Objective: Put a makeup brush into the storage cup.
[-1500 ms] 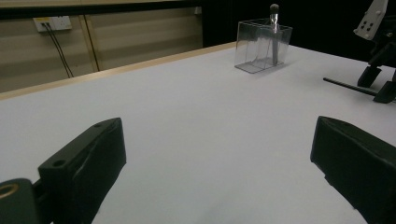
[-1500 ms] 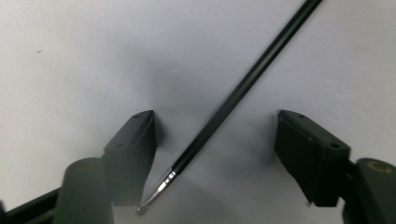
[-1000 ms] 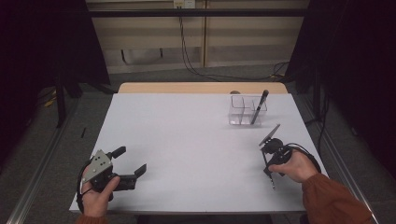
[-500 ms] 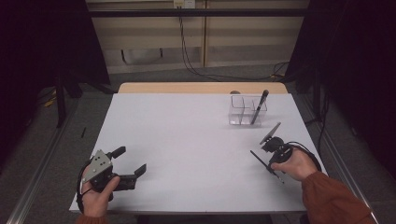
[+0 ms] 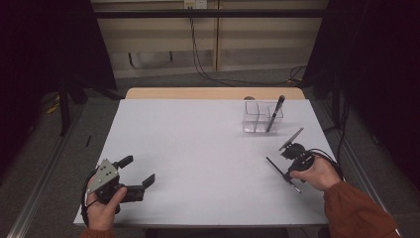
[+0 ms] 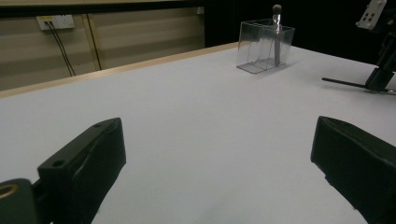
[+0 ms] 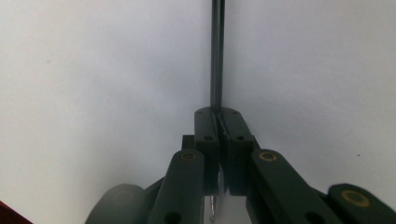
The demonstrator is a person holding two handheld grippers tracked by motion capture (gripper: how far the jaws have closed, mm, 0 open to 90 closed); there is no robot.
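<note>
A: In the high view, what is being done at the worktop?

B: A thin dark pen [image 5: 281, 173] is being held by the right gripper [image 5: 292, 166] near the worktop's right edge, toward the near side. The pen is being kept low over the white worktop [image 5: 208, 148]; whether it is touching the surface cannot be told. A clear holder [image 5: 261, 117] is being seen toward the far right corner, with another pen [image 5: 275, 113] leaning in it. The left gripper [image 5: 136, 171] is being rested near the near left corner, its jaws standing apart with nothing between them.

A: And in the left gripper view?

B: The two black jaws are being shown wide apart over bare worktop, with the clear holder [image 6: 264, 45] far off and the right gripper [image 6: 380, 74] with its pen [image 6: 343, 83] at the right.

A: The right gripper view?

B: The jaws are being pressed together on the pen [image 7: 217, 56], whose shaft is running straight ahead from between them.

A: Which step is being judged in hand?

B: The pick-up is being completed, it seems. Next, the pen is probably being called to be lifted clear, tilted upright and carried to the holder's open top, without the other pen being knocked.
</note>
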